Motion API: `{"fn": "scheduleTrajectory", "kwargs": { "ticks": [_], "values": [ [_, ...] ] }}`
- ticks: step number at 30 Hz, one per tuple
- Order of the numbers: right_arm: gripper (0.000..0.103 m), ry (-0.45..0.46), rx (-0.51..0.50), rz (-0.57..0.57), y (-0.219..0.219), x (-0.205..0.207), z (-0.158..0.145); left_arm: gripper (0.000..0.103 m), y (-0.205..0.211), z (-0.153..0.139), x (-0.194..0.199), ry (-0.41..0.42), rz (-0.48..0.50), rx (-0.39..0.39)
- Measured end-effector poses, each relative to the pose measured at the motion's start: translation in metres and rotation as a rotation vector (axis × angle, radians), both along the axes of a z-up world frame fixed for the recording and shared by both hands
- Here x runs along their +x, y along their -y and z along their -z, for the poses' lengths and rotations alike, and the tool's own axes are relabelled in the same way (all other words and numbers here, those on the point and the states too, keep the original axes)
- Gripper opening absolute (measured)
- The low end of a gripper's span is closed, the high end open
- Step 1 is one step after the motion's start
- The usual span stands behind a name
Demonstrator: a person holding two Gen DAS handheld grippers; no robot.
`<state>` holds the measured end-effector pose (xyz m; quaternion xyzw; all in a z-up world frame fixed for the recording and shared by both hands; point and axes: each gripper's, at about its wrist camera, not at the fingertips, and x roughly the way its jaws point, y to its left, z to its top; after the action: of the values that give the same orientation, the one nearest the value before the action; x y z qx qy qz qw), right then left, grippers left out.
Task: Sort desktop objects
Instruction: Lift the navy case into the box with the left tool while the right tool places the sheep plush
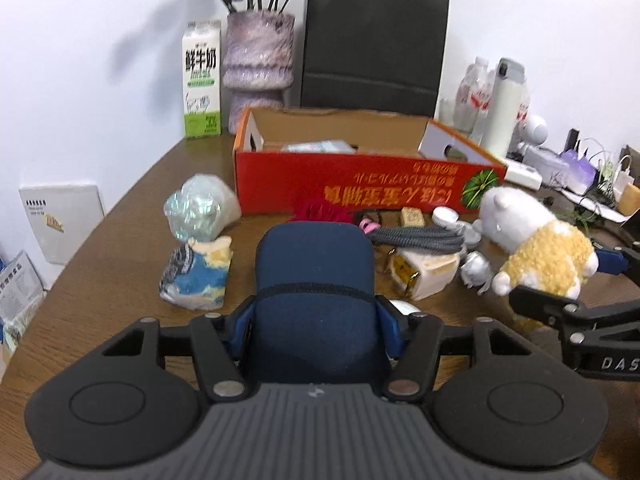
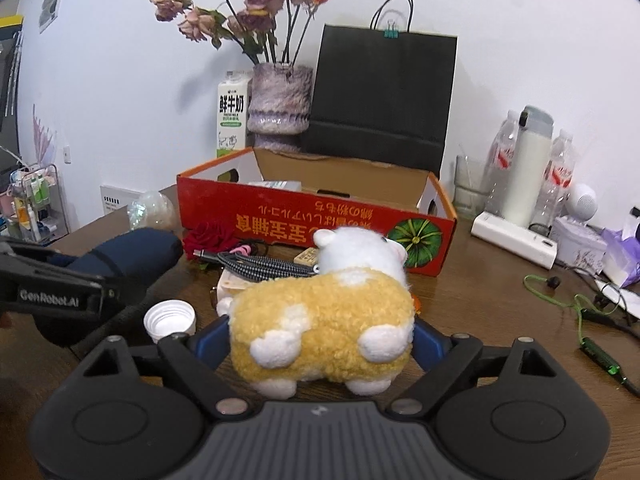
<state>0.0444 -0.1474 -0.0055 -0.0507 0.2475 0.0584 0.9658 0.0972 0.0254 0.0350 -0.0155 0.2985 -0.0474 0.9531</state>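
Observation:
My left gripper [image 1: 315, 314] is shut on a navy blue soft pouch [image 1: 316, 264], its blue pads pressing both sides. The pouch [image 2: 136, 252] also shows at the left of the right wrist view, above the table. My right gripper [image 2: 320, 334] is shut on a yellow and white plush sheep [image 2: 320, 312], held wide across its body with the head pointing away. In the left wrist view the sheep [image 1: 536, 248] hangs at the right between the right gripper's fingers [image 1: 536, 300]. An open red cardboard box [image 1: 360, 188] stands behind both, with some items inside.
On the brown table lie a crumpled blue snack bag [image 1: 196, 272], a clear plastic bag [image 1: 200, 208], a red rose [image 1: 320, 212], a braided cable [image 1: 416, 238], a white cap [image 2: 170, 320] and a green cable [image 2: 580, 312]. A milk carton [image 1: 202, 80], vase [image 1: 258, 68], black paper bag [image 1: 372, 44] and thermos [image 1: 504, 104] line the wall.

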Motion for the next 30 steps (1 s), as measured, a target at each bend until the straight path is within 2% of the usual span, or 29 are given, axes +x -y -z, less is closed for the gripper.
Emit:
{"fn": "scheduleTrajectory", "kwargs": {
  "ticks": [6,12,22,30],
  "values": [
    [0.090,0.036,0.003,0.007,0.001,-0.001,-0.013,0.061,0.005,-0.018,-0.002,0.043,0.020,-0.001],
    [0.090,0.084,0.014,0.008,0.004,0.016,-0.034,0.061,0.009,-0.040,0.016,0.083,0.028,-0.007],
    [0.090,0.141,0.025,0.036,0.015,0.077,-0.066,0.061,0.024,-0.079,0.079,0.146,0.053,-0.025],
    [0.090,0.130,0.044,0.057,0.029,0.141,-0.065,0.061,0.044,-0.079,0.148,0.138,0.065,-0.052]
  ]
}}
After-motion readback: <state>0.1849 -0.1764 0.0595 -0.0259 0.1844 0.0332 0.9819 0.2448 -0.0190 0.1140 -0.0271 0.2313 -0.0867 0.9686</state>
